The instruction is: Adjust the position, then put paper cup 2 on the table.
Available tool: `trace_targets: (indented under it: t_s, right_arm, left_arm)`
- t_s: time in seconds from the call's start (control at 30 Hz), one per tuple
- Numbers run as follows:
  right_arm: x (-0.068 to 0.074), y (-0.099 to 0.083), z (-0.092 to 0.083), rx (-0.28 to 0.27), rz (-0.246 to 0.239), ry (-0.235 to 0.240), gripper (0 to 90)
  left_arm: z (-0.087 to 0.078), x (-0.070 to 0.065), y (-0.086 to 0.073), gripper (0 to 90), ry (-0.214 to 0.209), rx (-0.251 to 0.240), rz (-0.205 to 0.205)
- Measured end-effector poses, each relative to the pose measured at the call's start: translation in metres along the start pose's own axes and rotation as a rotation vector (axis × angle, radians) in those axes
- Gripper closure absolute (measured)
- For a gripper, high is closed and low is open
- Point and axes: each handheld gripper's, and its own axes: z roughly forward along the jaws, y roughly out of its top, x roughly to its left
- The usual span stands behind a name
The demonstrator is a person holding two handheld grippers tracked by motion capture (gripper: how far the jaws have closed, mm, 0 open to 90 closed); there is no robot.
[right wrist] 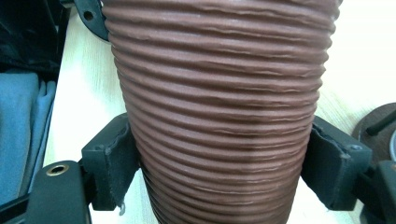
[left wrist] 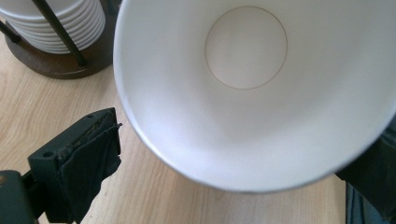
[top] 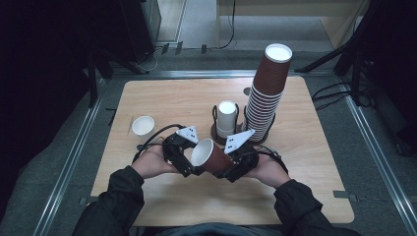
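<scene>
Here the right hand-held gripper (top: 223, 169) has its two black jaws pressed on either side of a brown ribbed paper cup (top: 212, 156); the right gripper view shows both pads tight against the ridged wall (right wrist: 224, 116). The cup lies tilted on its side above the bench (top: 305, 187), its white mouth turned toward nine o'clock, at the near middle of the bench. Facing that mouth, the left hand-held gripper (top: 189, 164) stands with its jaws spread as wide as they go and nothing between the pads; in the left gripper view one pad (left wrist: 88, 158) sits clear of the cup's white rim (left wrist: 154, 140), and the cup's inside (left wrist: 252, 70) looms close ahead. Both hands come in from six o'clock in dark sleeves. At twelve o'clock from the held cup, a round dark holder (top: 219, 132) carries a short white stack of cups (top: 227, 117). Just at two o'clock rises a tall leaning stack of brown cups (top: 268, 88). Well apart at ten o'clock, a single small white cup (top: 142, 125) stands upright on the bench
</scene>
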Motion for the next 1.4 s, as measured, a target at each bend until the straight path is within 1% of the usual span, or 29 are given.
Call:
trace_targets:
  t_s: [0.07, 0.1, 0.13, 0.17, 0.23, 0.3, 0.33, 0.37, 0.4, 0.47, 0.53, 0.6, 0.67, 0.87, 0.93, 0.97, 1.0, 1.13, 1.17, 1.23, 1.27, 1.3, 1.37, 1.4]
  right_arm:
    - [0.0, 0.0, -0.002, -0.003, 0.013, 0.005, 20.4]
    - [0.0, 0.0, -0.003, -0.006, 0.015, 0.002, 20.5]
    - [-0.001, 0.0, -0.003, -0.015, 0.003, -0.007, 20.4]
    - [-0.001, 0.0, -0.004, -0.012, 0.018, 0.0, 20.4]
    - [-0.002, 0.001, -0.005, -0.025, 0.023, -0.001, 20.5]
    - [-0.003, 0.001, -0.005, -0.034, 0.03, -0.001, 20.4]
    - [-0.004, 0.001, -0.005, -0.044, 0.02, -0.011, 20.4]
    - [-0.004, 0.001, -0.005, -0.037, 0.034, -0.002, 20.4]
    - [-0.005, 0.0, -0.005, -0.039, 0.03, -0.004, 20.4]
    - [-0.005, 0.0, -0.005, -0.046, 0.039, -0.003, 20.4]
    - [-0.006, 0.001, -0.006, -0.055, 0.042, -0.005, 20.4]
    - [-0.006, 0.001, -0.006, -0.067, 0.045, -0.009, 20.4]
    - [-0.006, 0.002, -0.006, -0.072, 0.039, -0.011, 20.4]
    - [-0.006, 0.003, -0.004, -0.078, 0.037, -0.009, 20.4]
    - [-0.006, 0.003, -0.004, -0.077, 0.042, -0.004, 20.4]
    - [-0.005, 0.003, -0.004, -0.076, 0.043, -0.005, 20.4]
    - [-0.005, 0.003, -0.004, -0.08, 0.042, -0.005, 20.4]
    - [-0.004, 0.004, -0.002, -0.096, 0.03, -0.01, 20.4]
    - [-0.003, 0.004, -0.002, -0.09, 0.041, -0.005, 20.4]
    - [-0.002, 0.004, -0.001, -0.089, 0.04, -0.001, 20.4]
    - [-0.003, 0.004, 0.0, -0.094, 0.025, -0.009, 20.4]
    - [-0.003, 0.005, 0.0, -0.093, 0.021, -0.009, 20.4]
    - [-0.002, 0.005, 0.001, -0.096, 0.025, -0.011, 20.4]
    - [-0.001, 0.005, 0.001, -0.095, 0.035, -0.006, 20.4]
  left_arm:
    - [-0.002, 0.001, -0.001, 0.0, -0.009, -0.024, -0.017]
    - [-0.003, 0.001, -0.002, 0.0, -0.007, -0.034, -0.02]
    - [-0.004, 0.002, -0.002, 0.0, -0.009, -0.05, -0.032]
    - [-0.005, 0.002, -0.003, 0.0, -0.018, -0.07, -0.048]
    - [-0.007, 0.003, -0.004, 0.0, -0.036, -0.104, -0.072]
    - [-0.007, 0.004, -0.004, 0.0, -0.041, -0.117, -0.084]
    - [-0.007, 0.004, -0.004, 0.0, -0.039, -0.118, -0.083]
    - [-0.007, 0.003, -0.004, 0.0, -0.033, -0.117, -0.08]
    - [-0.007, 0.003, -0.004, 0.0, -0.032, -0.119, -0.077]
    - [-0.007, 0.003, -0.003, 0.0, -0.026, -0.137, -0.087]
    - [-0.006, 0.005, -0.002, 0.0, -0.037, -0.162, -0.115]
    - [-0.006, 0.006, -0.002, 0.0, -0.038, -0.178, -0.131]
    - [-0.006, 0.006, -0.001, 0.0, -0.049, -0.193, -0.139]
    - [-0.004, 0.004, 0.001, 0.0, -0.043, -0.212, -0.135]
    - [-0.003, 0.003, 0.003, 0.0, -0.035, -0.229, -0.131]
    - [-0.003, 0.004, 0.004, 0.0, -0.043, -0.231, -0.137]
    - [-0.002, 0.004, 0.004, 0.0, -0.044, -0.231, -0.142]
    - [0.002, 0.002, 0.006, 0.0, -0.041, -0.222, -0.14]
    - [0.003, 0.002, 0.007, 0.0, -0.039, -0.225, -0.14]
    - [0.004, 0.0, 0.008, 0.0, -0.025, -0.226, -0.137]
    - [0.004, 0.0, 0.009, 0.0, -0.022, -0.229, -0.136]
    - [0.005, -0.001, 0.01, 0.0, -0.024, -0.235, -0.142]
    - [0.006, -0.002, 0.01, 0.0, -0.018, -0.242, -0.146]
    - [0.005, -0.002, 0.011, 0.0, -0.018, -0.241, -0.144]
